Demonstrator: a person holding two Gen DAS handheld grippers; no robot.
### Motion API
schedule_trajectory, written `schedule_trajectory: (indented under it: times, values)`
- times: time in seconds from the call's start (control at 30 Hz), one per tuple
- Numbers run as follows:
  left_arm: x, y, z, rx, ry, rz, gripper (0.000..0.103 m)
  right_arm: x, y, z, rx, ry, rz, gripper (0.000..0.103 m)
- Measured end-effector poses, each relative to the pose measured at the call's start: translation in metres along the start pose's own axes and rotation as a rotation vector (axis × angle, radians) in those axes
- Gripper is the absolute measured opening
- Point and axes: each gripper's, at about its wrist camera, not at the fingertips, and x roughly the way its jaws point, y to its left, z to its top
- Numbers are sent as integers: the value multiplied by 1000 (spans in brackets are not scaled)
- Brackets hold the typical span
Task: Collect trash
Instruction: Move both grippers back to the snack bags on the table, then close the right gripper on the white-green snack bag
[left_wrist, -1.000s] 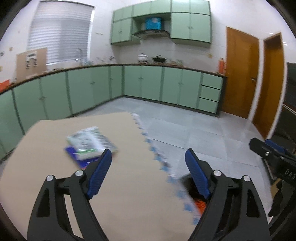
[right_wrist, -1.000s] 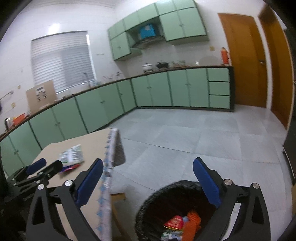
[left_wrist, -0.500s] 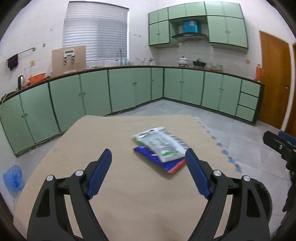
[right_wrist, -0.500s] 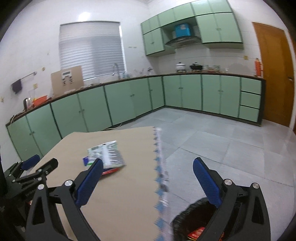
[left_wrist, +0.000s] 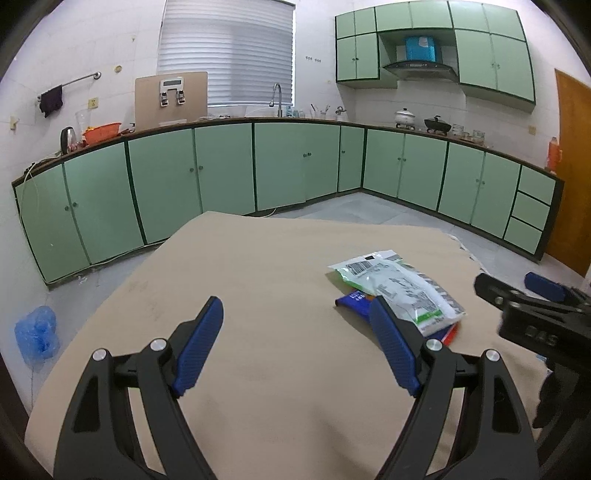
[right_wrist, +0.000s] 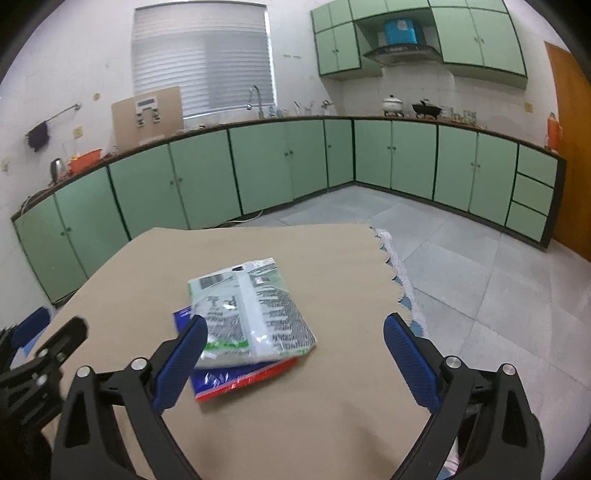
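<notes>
Kitchen table (right_wrist: 332, 406): both grippers hover empty, jaws apart. Approach step. Next: right gripper (right_wrist: 291, 365) closes on white-green wrapper (right_wrist: 251, 310) stacked on blue-red packet (right_wrist: 236, 382); left gripper (left_wrist: 295, 347) idle.

1. Two wrappers are lying stacked on the table (right_wrist: 332, 406): one white-and-green packet (right_wrist: 251, 314) resting on one blue-and-red packet (right_wrist: 236, 380).
2. Two grippers are hovering over the table: left gripper (left_wrist: 295, 347), right gripper (right_wrist: 291, 365).
3. One blue bag (left_wrist: 37, 332) is sitting on the floor beside the table.
</notes>
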Motion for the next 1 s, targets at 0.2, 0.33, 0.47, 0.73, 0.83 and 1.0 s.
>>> schedule_trajectory:
  times: [0.2, 0.33, 0.47, 0.73, 0.83, 1.0]
  values:
    - [8, 3, 0, -1, -3, 3, 79, 28, 0, -8, 4, 87, -7, 87]
    - [14, 4, -2, -1, 8, -2, 79, 38, -3, -10, 13, 154, 9, 85]
    - [18, 2, -5, -1, 19, -5, 79, 45, -2, -14, 12, 199, 22, 76]
    - [24, -1, -9, -3, 35, -1, 79, 55, 4, -17, -15, 266, 94, 34]
    - [25, -1, -10, -1, 38, -1, 79, 52, 7, -17, -28, 262, 115, 0]
    - [26, -6, -11, -8, 57, -14, 79, 37, 7, -17, -45, 207, 131, 0]
